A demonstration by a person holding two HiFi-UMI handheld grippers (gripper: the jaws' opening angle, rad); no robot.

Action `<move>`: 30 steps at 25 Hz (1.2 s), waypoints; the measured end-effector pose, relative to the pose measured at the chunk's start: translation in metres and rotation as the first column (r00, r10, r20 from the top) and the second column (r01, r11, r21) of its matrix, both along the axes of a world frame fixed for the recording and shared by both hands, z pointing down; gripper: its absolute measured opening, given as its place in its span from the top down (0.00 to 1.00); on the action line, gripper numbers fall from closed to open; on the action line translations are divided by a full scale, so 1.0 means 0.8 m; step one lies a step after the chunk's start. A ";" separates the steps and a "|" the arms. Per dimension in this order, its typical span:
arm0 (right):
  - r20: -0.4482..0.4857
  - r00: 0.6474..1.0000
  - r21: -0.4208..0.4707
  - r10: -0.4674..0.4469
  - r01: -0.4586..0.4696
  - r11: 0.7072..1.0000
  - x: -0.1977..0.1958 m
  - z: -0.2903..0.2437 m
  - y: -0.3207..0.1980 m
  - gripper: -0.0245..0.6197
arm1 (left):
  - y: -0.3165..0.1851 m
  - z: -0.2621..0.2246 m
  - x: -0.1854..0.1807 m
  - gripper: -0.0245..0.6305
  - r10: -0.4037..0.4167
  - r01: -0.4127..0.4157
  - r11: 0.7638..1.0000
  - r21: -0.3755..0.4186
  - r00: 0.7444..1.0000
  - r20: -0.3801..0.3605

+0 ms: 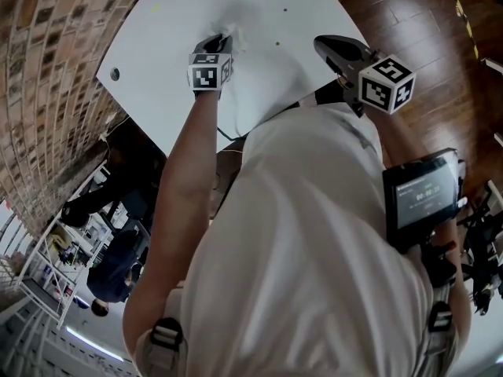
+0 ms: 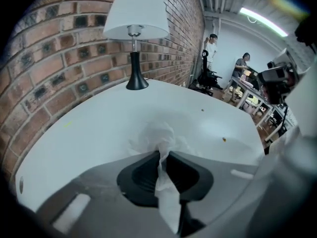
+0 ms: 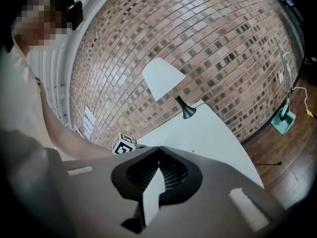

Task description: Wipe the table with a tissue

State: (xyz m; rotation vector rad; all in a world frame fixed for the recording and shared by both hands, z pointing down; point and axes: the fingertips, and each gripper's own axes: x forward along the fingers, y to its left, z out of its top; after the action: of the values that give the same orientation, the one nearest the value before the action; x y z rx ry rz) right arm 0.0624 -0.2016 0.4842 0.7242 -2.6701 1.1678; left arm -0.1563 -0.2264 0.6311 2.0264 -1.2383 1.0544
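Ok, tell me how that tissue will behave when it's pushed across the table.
The tissue looks floppy: it bunches in crumpled folds ahead of the left gripper, so it will probably fold rather than slide flat. It seems thin and light, likely to tear if dragged hard. Pinched between the jaws, it should follow the gripper over the smooth table.
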 end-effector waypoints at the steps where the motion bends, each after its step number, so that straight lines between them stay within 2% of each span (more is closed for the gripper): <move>1: 0.001 1.000 -0.003 0.002 -0.002 1.000 0.001 0.001 0.001 0.95 | 0.000 0.000 0.007 0.89 0.025 -0.025 1.000 -0.003 1.000 -0.003; 4: 0.004 1.000 -0.007 0.001 -0.001 1.000 0.001 0.001 0.001 0.95 | 0.011 0.000 0.030 0.89 0.132 -0.132 0.991 -0.026 0.991 -0.010; 7: 0.010 1.000 -0.003 -0.009 0.009 1.000 -0.003 0.000 0.000 0.95 | 0.038 0.001 0.048 0.89 0.222 -0.225 0.971 -0.085 0.974 -0.044; 11: 0.016 0.999 0.005 -0.029 0.029 1.000 -0.010 -0.003 0.001 0.95 | 0.081 0.001 0.068 0.89 0.284 -0.302 0.933 -0.196 0.952 -0.115; 13: 0.021 0.999 0.008 -0.039 0.039 0.999 -0.012 -0.005 0.001 0.95 | 0.098 -0.003 0.075 0.89 0.284 -0.305 0.929 -0.210 0.950 -0.127; 16: 0.024 0.998 0.009 -0.052 0.051 0.999 -0.018 -0.006 0.002 0.95 | 0.113 -0.020 0.079 0.89 0.175 -0.209 0.964 -0.163 0.964 -0.199; 18: 0.025 0.998 0.004 -0.058 0.058 0.998 -0.022 -0.005 0.005 0.95 | 0.124 -0.032 0.080 0.89 0.058 -0.101 0.986 -0.132 0.953 -0.298; 20: 0.029 0.998 -0.003 -0.064 0.065 0.998 -0.024 -0.004 0.006 0.95 | 0.137 -0.040 0.075 0.89 -0.074 0.027 0.992 -0.123 0.916 -0.395; 23: 0.032 0.996 -0.008 -0.079 0.080 0.997 -0.031 -0.005 0.008 0.95 | 0.153 -0.044 0.053 0.89 -0.241 0.198 0.970 -0.138 0.841 -0.484; 24: 0.032 0.996 -0.008 -0.083 0.084 0.996 -0.035 -0.004 0.008 0.95 | 0.157 -0.044 0.047 0.89 -0.258 0.216 0.966 -0.140 0.829 -0.496; 25: 0.032 0.996 -0.008 -0.087 0.087 0.996 -0.038 -0.004 0.008 0.95 | 0.161 -0.043 0.044 0.89 -0.253 0.212 0.967 -0.138 0.828 -0.500; 28: 0.026 0.995 -0.007 -0.095 0.095 0.995 -0.046 -0.003 0.010 0.95 | 0.164 -0.043 0.045 0.89 -0.188 0.150 0.982 -0.116 0.857 -0.479; 30: 0.012 0.995 -0.004 -0.096 0.097 0.995 -0.047 -0.004 0.012 0.95 | 0.160 -0.045 0.054 0.89 -0.152 0.119 0.988 -0.100 0.868 -0.473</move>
State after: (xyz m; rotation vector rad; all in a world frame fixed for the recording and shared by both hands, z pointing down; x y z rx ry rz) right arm 0.0249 -0.1922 0.4812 0.5824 -2.6782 1.1564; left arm -0.1133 -0.0988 0.5948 1.9525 -1.0413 0.4715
